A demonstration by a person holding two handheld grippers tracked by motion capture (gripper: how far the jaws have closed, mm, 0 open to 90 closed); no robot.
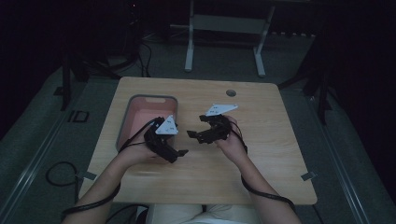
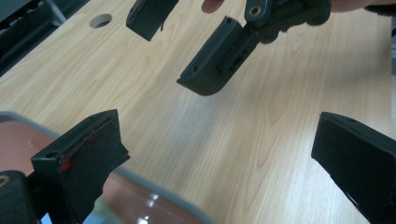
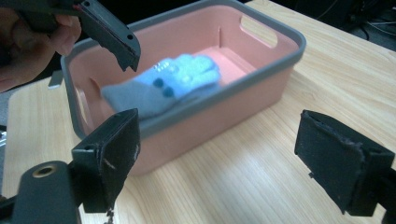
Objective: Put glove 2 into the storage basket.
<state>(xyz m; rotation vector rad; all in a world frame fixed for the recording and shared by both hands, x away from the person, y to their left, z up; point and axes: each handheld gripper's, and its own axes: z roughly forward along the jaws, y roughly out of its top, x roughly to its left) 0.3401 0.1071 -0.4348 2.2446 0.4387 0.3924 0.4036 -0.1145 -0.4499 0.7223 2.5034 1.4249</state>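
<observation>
Both pairs of tongs are standing released, with nothing between their jaws. The left tongs [image 1: 180, 152] are hanging over the tabletop [image 1: 261, 154] just in front of the basket, their two black jaws spread wide in the left gripper view, with bare wood showing between them. The right tongs [image 1: 195, 127] are facing them from close by, tips turned toward the left pair, and their jaws are likewise gaping in the right gripper view, touching nothing.

The person's left hand [image 1: 140, 151] is gripping its tool from below, the forearm coming in from the lower left; the right hand [image 1: 231, 142] is wrapping its tool with the wrist bent inward, the forearm rising from the lower right. A cable is trailing from each tool.

Counted: two pairs of tongs, one basket, one glove. The pink basket with a grey rim [image 3: 280, 70] is sitting on the left part of the tabletop, just beside the left hand. One light blue glove [image 3: 163, 88] is lying flat inside it, on the bottom, apart from both pairs of tongs. One round hole [image 1: 231, 93] is showing near the far edge of the tabletop.
</observation>
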